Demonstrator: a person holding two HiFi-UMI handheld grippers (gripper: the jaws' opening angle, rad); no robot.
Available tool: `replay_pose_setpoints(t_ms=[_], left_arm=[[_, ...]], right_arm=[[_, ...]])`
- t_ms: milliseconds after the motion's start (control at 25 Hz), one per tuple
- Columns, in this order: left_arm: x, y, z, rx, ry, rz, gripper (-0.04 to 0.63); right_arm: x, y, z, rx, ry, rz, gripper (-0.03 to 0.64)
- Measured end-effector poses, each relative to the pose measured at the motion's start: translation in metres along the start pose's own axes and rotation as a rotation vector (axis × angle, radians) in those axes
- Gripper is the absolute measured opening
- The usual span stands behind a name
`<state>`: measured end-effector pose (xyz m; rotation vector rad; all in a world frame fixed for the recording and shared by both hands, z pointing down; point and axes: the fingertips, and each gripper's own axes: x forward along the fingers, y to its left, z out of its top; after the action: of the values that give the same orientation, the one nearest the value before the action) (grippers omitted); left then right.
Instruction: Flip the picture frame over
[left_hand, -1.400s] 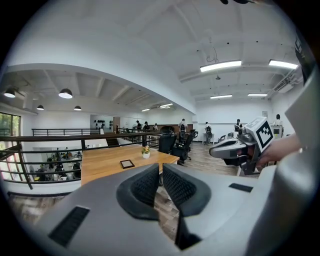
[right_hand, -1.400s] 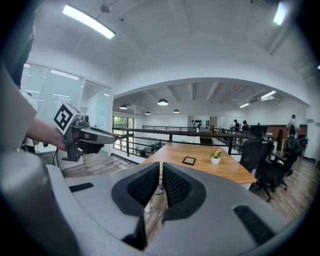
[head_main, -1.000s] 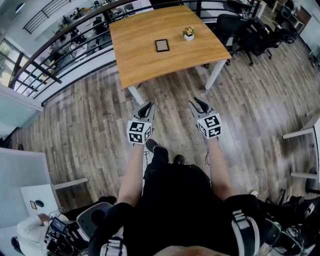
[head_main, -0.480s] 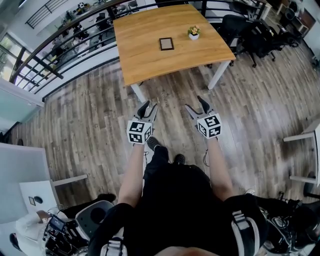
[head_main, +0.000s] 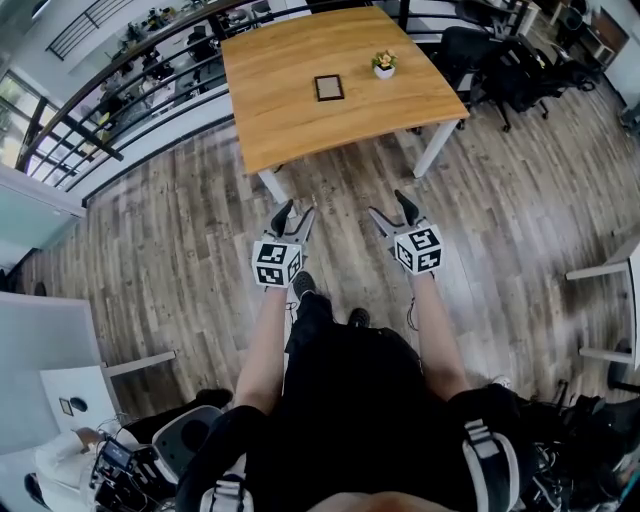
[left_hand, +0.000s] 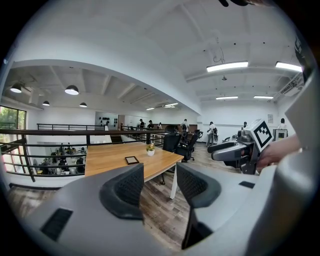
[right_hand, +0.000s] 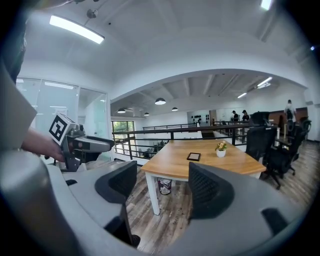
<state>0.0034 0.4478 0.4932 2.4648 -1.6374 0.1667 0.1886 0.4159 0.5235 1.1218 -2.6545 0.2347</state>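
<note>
A small dark picture frame (head_main: 328, 87) lies flat in the middle of the wooden table (head_main: 290, 115), well ahead of both grippers. It also shows in the left gripper view as the frame (left_hand: 132, 160) and in the right gripper view as the frame (right_hand: 193, 156). My left gripper (head_main: 293, 218) and right gripper (head_main: 392, 212) hang side by side over the wood floor, short of the table. Both point toward the table. Both sets of jaws are opening, and nothing is between them. The left gripper (left_hand: 159, 181) and right gripper (right_hand: 162, 185) show only floor in their gaps.
A small potted plant (head_main: 383, 65) stands on the table right of the frame. Black office chairs (head_main: 500, 60) crowd the table's right side. A black railing (head_main: 130, 95) runs along the left. A bin (right_hand: 164, 186) sits under the table, beside its white legs (head_main: 432, 148).
Both grippers' jaws have spread from nearly shut to wide apart. The hands have stayed about where they were above the floor.
</note>
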Motion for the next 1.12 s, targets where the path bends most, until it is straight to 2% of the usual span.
replay_pose_setpoints(t_ms=[520,1120], left_arm=[[0.027,0.034,0.005,0.003,0.030,-0.008,0.207],[0.080,0.118,0.024,0.006,0.040,-0.083,0.207]], right_arm=[[0.043,-0.006,0.011,0.053,-0.006,0.021,0.311],[0.126,-0.017,0.037,0.077,0.012,-0.063,0.299]])
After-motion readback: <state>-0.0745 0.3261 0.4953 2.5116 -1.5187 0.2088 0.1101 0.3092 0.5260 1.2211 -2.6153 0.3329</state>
